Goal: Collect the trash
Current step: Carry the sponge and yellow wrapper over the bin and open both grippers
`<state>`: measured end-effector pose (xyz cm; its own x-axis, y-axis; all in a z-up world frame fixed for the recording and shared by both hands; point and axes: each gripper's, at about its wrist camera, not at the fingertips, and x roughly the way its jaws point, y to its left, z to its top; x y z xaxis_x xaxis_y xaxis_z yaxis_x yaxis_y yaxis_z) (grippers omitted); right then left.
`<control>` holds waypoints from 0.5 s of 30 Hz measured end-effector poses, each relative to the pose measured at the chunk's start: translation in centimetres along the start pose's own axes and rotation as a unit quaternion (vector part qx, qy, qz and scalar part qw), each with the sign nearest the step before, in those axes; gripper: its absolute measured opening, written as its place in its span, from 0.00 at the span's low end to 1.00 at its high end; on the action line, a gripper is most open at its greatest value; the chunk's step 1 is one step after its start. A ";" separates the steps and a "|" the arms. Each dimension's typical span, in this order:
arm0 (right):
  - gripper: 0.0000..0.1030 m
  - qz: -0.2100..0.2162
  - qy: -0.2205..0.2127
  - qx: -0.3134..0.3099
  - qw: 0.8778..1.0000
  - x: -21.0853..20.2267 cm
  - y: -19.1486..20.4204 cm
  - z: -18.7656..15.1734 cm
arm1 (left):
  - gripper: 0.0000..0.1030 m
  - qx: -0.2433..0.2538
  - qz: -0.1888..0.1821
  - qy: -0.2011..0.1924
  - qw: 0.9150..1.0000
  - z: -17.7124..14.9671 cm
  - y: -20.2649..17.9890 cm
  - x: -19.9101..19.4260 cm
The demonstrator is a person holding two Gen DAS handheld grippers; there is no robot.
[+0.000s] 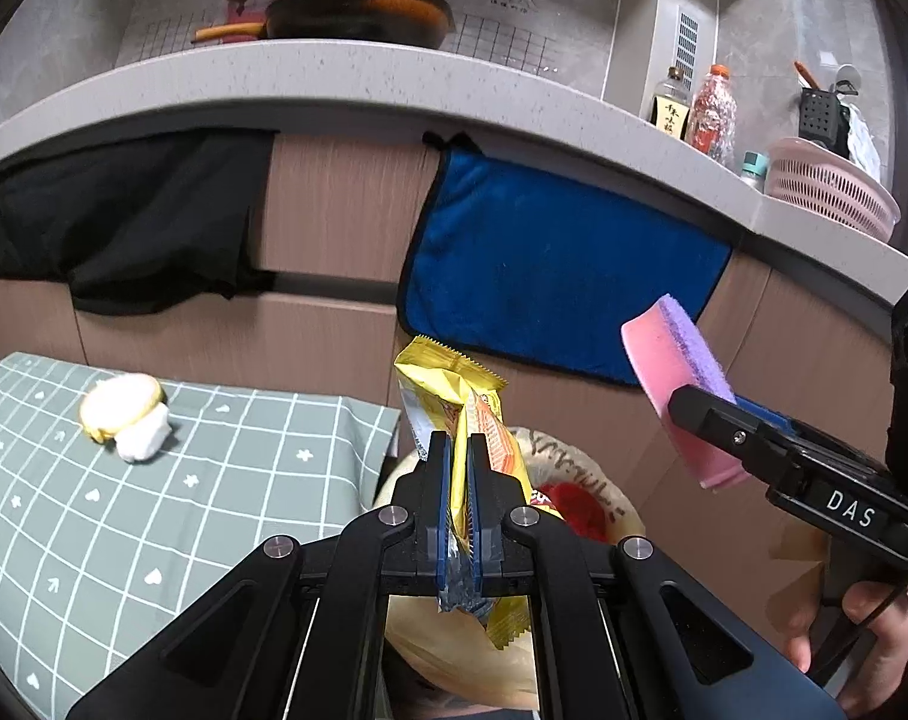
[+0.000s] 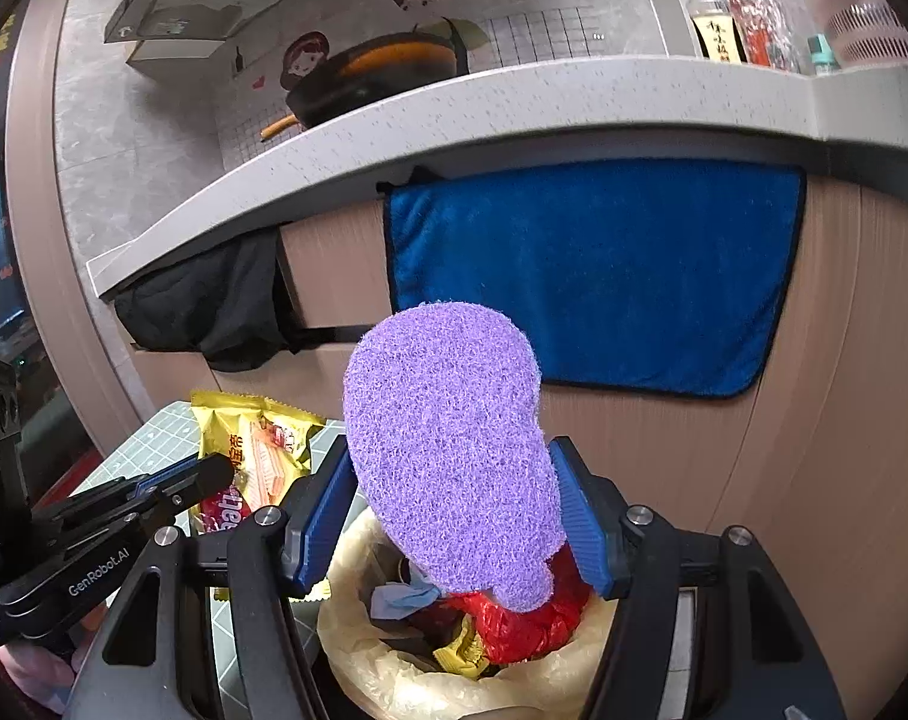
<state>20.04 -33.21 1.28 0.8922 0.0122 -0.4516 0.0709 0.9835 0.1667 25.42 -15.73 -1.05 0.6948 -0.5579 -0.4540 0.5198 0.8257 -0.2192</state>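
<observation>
Both views are evenly and fairly brightly lit by soft indoor light, with only faint shadows. Strong fisheye distortion bows the countertop edge (image 1: 394, 69) and leaves black corners. Focus is sharp in the middle and slightly soft near the rims; no strong glare.

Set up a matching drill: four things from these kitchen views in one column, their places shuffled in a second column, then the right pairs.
1. sponge
2. yellow wrapper
3. blue towel
4. pan

A. on the counter
B. hanging on the cabinet front
C. in the left claw
D. in the right claw

Pairs: 1-D, 2-C, 3-B, 4-A
</observation>
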 end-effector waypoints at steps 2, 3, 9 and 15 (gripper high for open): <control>0.59 0.000 0.005 0.003 1.000 0.3 -0.2 -0.4 | 0.05 -0.005 -0.007 0.005 1.000 -0.2 0.1 0.4; 0.59 0.000 0.007 0.004 1.000 0.4 -0.3 -0.5 | 0.05 -0.008 -0.011 0.008 1.000 -0.3 0.3 0.6; 0.59 0.000 0.027 0.013 1.000 2.1 -0.8 -1.6 | 0.05 -0.014 -0.020 0.030 0.999 -0.9 0.9 2.8; 0.59 0.001 0.053 0.033 0.998 4.6 -2.2 -2.8 | 0.05 -0.033 -0.035 0.079 0.996 -2.2 1.5 6.6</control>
<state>22.71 -34.80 -3.63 0.8405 0.0366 -0.5405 0.1017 0.9693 0.2238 29.67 -17.98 -6.24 0.5685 -0.5992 -0.5637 0.5278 0.7912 -0.3089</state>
